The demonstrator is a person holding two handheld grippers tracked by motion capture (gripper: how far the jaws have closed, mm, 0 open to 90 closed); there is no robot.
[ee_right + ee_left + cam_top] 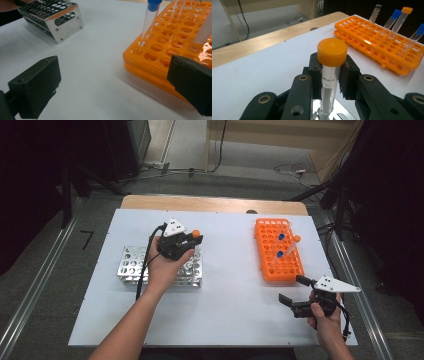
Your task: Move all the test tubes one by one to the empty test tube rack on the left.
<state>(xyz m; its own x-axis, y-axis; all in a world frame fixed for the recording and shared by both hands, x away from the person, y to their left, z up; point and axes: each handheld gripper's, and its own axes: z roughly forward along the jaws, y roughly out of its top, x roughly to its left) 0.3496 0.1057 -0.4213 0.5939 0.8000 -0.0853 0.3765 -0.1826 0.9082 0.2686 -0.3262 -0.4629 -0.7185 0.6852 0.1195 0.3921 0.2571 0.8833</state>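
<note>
My left gripper (pixel 192 241) is shut on a clear tube with an orange cap (pixel 332 52), held upright over the right end of the metal rack (pixel 131 266). Its two pads (pixel 348 75) press on the tube just under the cap, and the tube's lower end reaches down to the rack. The orange rack (pixel 278 249) lies at the right with blue-capped tubes (pixel 280 238) and one orange-capped tube (pixel 403 17) leaning in it. My right gripper (pixel 291 289) stands open near the table's front right, just in front of the orange rack (pixel 160 52), with nothing between its jaws.
The white table top (pixel 230 270) has a wooden strip (pixel 210 203) along its far edge. The metal rack (pixel 53 18) has several vacant holes. Cables lie on the floor beyond the table. Dark stands rise at both sides.
</note>
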